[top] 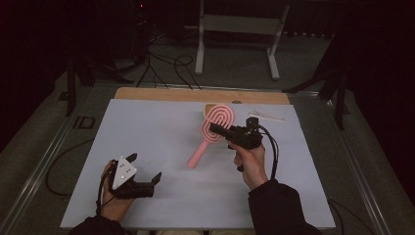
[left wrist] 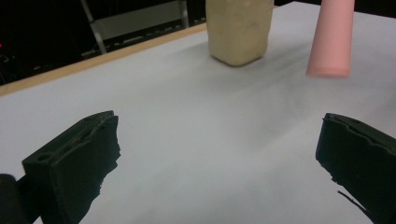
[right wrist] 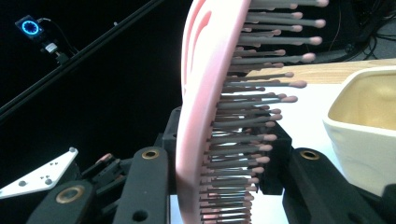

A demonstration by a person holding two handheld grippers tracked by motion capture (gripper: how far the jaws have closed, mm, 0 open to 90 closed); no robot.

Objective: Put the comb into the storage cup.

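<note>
My right gripper (top: 221, 131) is shut on the head of a pink hairbrush (top: 199, 152), and the handle slants down toward the near left over the white table (top: 147, 132). In the right gripper view the brush (right wrist: 205, 102) stands on edge between the jaws of that gripper (right wrist: 224, 186), bristles pointing right. A cream cup (top: 207, 109) sits just behind the brush head; it shows as the cup (right wrist: 364, 116) at the right. My left gripper (top: 144, 167) rests near the front left, open and with nothing between its fingers. Its own view has this gripper (left wrist: 219, 135) facing the cup (left wrist: 239, 30) and the brush handle (left wrist: 330, 37).
A small white strip (top: 266, 116) lies on the table right of the cup. A wooden edge (top: 195, 94) runs along the table's far side. Beyond it a metal stand (top: 240, 29) and cables (top: 166, 68) are on the floor.
</note>
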